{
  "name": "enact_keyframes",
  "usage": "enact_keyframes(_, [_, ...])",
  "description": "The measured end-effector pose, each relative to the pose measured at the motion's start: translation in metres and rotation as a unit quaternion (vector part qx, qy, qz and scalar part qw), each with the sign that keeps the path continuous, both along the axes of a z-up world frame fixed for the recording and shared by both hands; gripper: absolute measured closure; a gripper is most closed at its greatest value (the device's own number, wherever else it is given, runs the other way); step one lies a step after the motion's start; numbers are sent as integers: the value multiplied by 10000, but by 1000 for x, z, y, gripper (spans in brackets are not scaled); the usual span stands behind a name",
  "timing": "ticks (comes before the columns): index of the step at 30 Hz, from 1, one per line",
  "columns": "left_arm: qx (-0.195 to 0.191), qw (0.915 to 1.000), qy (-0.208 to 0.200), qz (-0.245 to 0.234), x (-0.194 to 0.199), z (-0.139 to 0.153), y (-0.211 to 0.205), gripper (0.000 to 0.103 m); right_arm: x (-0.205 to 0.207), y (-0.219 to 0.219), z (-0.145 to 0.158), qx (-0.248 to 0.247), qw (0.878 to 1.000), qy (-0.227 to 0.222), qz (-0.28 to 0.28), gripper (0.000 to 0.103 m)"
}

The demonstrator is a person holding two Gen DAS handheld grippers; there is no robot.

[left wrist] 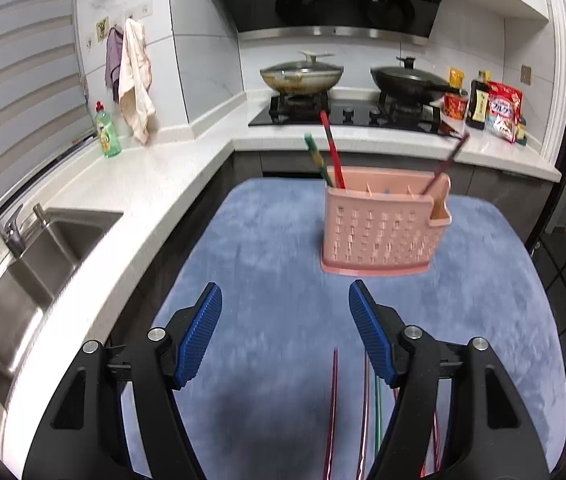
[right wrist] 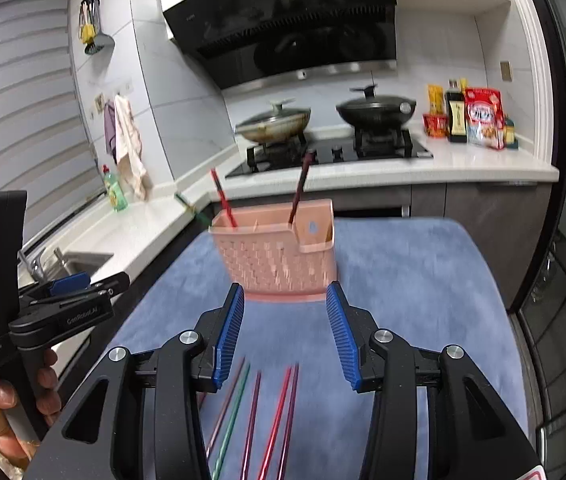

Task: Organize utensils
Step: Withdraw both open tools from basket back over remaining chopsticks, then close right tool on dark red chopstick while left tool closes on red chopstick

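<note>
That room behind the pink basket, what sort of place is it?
A home kitchen, most likely: a gas hob with two lidded pans under an extractor hood, and a steel sink set in the white counter.

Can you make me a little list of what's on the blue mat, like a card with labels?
Mat: blue mat on a table by the kitchen counter
Holder: pink holder standing upright on the mat
In the holder: a red chopstick, a green chopstick and a dark chopstick, all leaning
Loose chopsticks: several lying flat on the mat, red, green and purplish
Left gripper: open, holding nothing
Right gripper: open, holding nothing, above the loose chopsticks
</note>
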State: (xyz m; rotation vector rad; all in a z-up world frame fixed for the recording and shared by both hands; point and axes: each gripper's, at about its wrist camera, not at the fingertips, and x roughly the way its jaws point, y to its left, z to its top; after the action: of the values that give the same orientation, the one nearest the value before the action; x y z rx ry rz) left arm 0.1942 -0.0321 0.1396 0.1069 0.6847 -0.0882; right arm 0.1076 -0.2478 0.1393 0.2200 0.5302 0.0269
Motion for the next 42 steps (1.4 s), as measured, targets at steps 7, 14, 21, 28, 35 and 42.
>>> enact_keyframes(7, [70,9997,241,9,-32,-33,3,40,-27,6,-37,46,9993,370,-71,60])
enact_keyframes(14, [37,9983,573,84,-52,-73,13,40,-49,16,-70,-131,9976,653,-190,60])
enact_keyframes(21, [138,9959,867,217,-71,-113,26,40,-68,27,-113,-246,9940,1052,-163,60])
enact_keyframes(28, [256,9955,868,275,-96,-139,34,40,-80,33,-144,37,9904,1378,-117,61])
enact_keyframes(35, [107,9947,974,302,-110,-153,42,40,-90,44,-164,15,9891,1471,-51,64])
enact_keyframes(42, [97,9937,1079,296,-116,-164,41,40,-88,54,-176,-141,9871,1591,46,84])
